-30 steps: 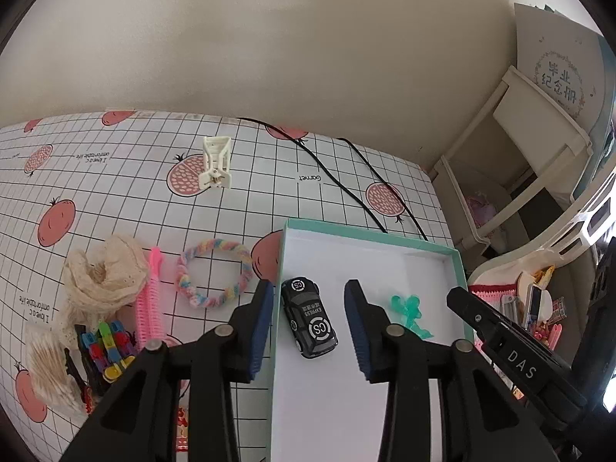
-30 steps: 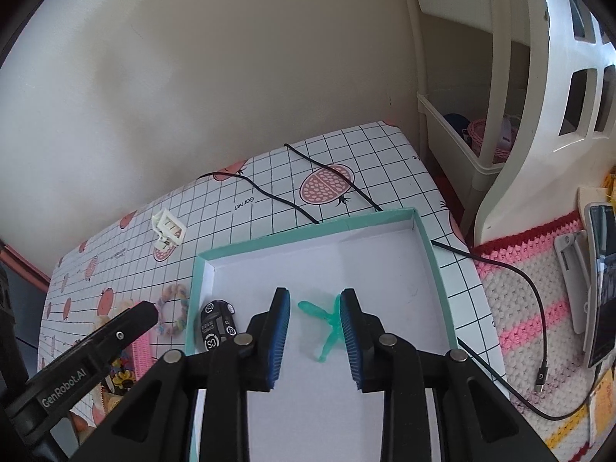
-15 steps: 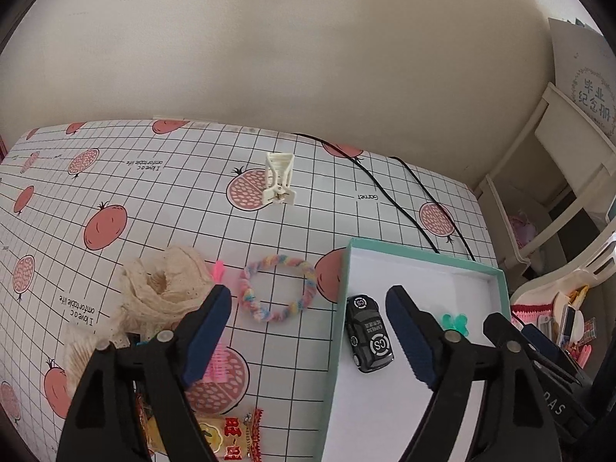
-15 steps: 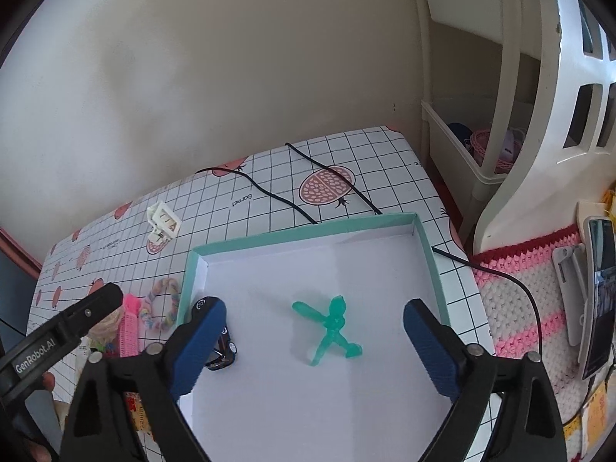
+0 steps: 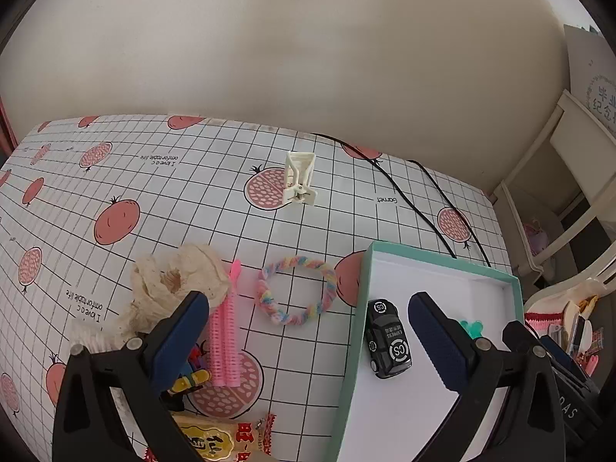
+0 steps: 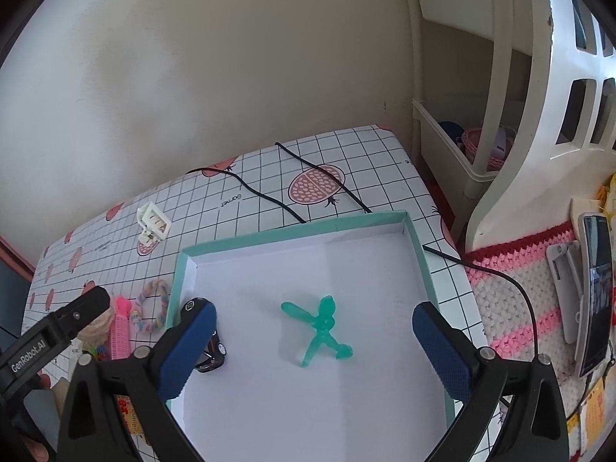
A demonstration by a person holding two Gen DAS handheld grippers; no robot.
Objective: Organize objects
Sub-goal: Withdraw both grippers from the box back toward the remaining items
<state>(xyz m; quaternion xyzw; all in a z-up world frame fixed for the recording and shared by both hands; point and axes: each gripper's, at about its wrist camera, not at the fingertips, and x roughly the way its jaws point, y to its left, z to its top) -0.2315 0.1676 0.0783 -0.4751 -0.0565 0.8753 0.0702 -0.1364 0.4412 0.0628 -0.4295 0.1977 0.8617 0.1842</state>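
A teal box with a white floor lies on the gridded tablecloth. Inside it rest a black toy car by the left wall and a green toy figure near the middle. My left gripper straddles the box's left wall, its jaws opening wide, touching nothing. A pastel hair tie, a pink roller and a cream scrunchie lie left of the box. My right gripper hovers over the box, jaws opening; the figure lies free between them.
A white clip sits farther back on the cloth, and black cables run behind the box. A snack packet and coloured clips lie near the front left. A crocheted mat and a phone are right of the table.
Both grippers spread from narrow to wide. The right one let go of the green figure, which now lies in the box. The left one shifted left, off the car, to the box's left wall.
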